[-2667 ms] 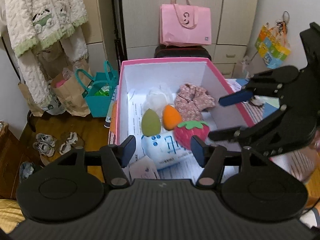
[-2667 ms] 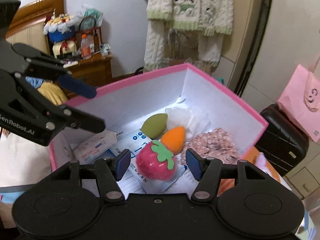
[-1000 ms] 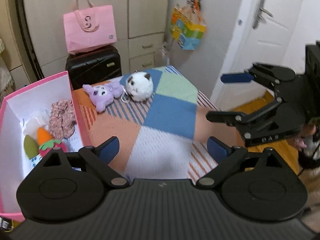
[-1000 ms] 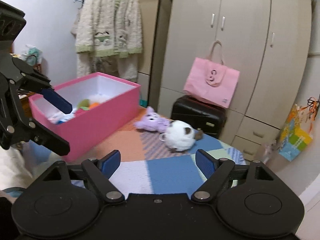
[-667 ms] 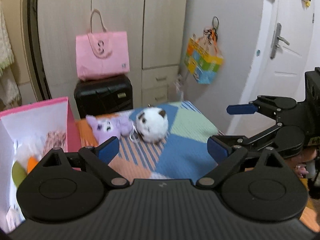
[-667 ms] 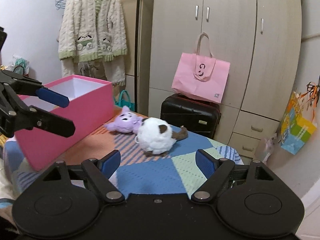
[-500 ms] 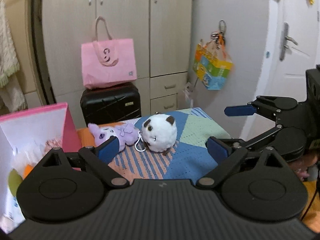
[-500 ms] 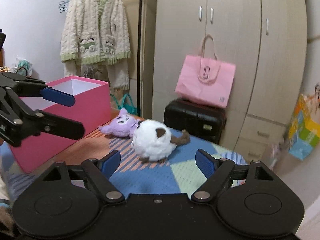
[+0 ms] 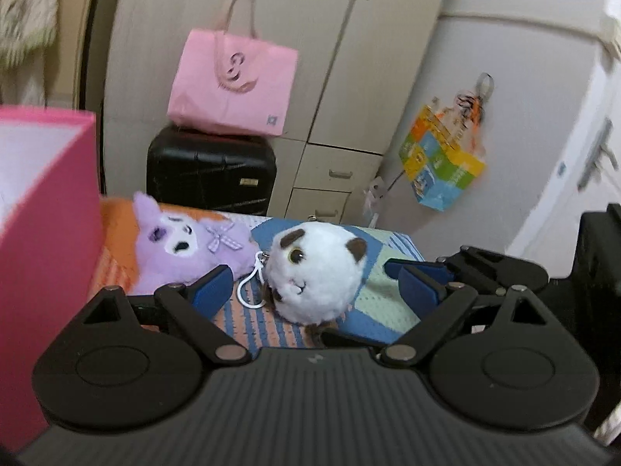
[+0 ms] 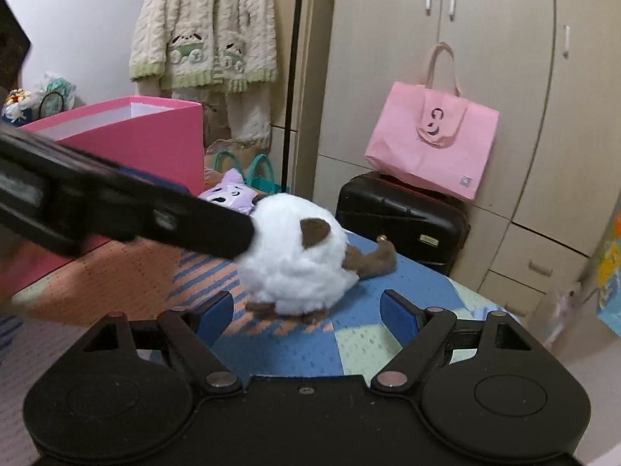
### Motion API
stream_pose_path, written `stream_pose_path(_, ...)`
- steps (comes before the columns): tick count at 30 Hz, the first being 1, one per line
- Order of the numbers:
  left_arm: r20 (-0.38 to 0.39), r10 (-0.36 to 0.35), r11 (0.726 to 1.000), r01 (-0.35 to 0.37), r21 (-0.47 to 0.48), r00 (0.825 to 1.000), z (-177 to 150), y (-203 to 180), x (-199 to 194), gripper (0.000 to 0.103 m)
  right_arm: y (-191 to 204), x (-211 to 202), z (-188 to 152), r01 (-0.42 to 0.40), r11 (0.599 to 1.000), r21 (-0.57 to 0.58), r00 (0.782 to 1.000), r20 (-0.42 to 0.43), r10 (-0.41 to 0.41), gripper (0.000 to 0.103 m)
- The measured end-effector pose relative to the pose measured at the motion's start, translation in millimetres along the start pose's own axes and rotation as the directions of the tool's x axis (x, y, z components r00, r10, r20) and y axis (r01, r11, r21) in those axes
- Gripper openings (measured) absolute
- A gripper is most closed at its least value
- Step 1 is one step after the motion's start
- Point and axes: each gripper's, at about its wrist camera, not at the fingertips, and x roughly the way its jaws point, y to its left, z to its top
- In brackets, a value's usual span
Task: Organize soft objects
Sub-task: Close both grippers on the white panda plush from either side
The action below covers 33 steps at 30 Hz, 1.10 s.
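Round white plush (image 9: 314, 275) sits on the patchwork blanket (image 10: 361, 334), just beside the purple plush (image 9: 182, 248), near the pink box (image 10: 155, 136). Left tongs (image 9: 310, 285) gape wide, empty, straddling the white plush. Right tongs (image 10: 306, 316) equally wide, empty, just short of it. Best advanced level, centred on the fluffy body, clear of the white keyring loop (image 9: 248, 291), then closed gently.

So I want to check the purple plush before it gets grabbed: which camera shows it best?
The left wrist view: the purple plush lies in plain sight, face and bow visible, beside the white plush. In the right wrist view only its head peeks out behind the white plush.
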Motion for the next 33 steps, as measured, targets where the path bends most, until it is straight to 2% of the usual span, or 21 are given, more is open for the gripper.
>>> stream_pose_path(4, -0.012, 0.003, 0.999, -0.003, -0.045, 1.000, -1, 2, 16, 0.090, -12, 22, 10, -0.072, 0.997, 0.036, 0.996, -0.044, 0.074, 0.086)
stream_pose_path(9, -0.028, 0.015, 0.997, -0.017, -0.072, 0.999, -2, 5, 29, 0.074, -20, 39, 10, -0.121, 0.989, 0.081, 0.990, -0.056, 0.126, 0.086)
stream_pose_path(11, -0.037, 0.011, 0.997, -0.014, -0.076, 0.999, -3, 5, 32, 0.063, -21, 43, 9, -0.134, 0.987, 0.086, 0.989, -0.052, 0.139, 0.086)
stream_pose_path(14, -0.047, 0.017, 0.998, -0.019, -0.053, 0.999, -4, 2, 34, 0.059, -20, 47, 6, -0.141, 0.987, 0.079, 0.988, -0.055, 0.146, 0.078)
stream_pose_path(20, -0.054, 0.016, 1.000, -0.016, 0.000, 0.998, -6, -9, 23, 0.058, -11, 36, 3, -0.103, 0.994, 0.028, 0.994, -0.032, 0.104, 0.074)
stream_pose_path(25, -0.072, 0.007, 1.000, -0.007, -0.008, 0.997, -6, -15, 3, 0.058, 3, 16, 3, -0.074, 0.997, -0.003, 0.997, -0.020, 0.074, 0.074)
stream_pose_path(33, -0.091, 0.042, 0.995, -0.034, 0.089, 0.995, -14, -42, -35, 0.058, 24, -18, 0, -0.044, 0.997, 0.064, 0.999, -0.012, 0.045, 0.074)
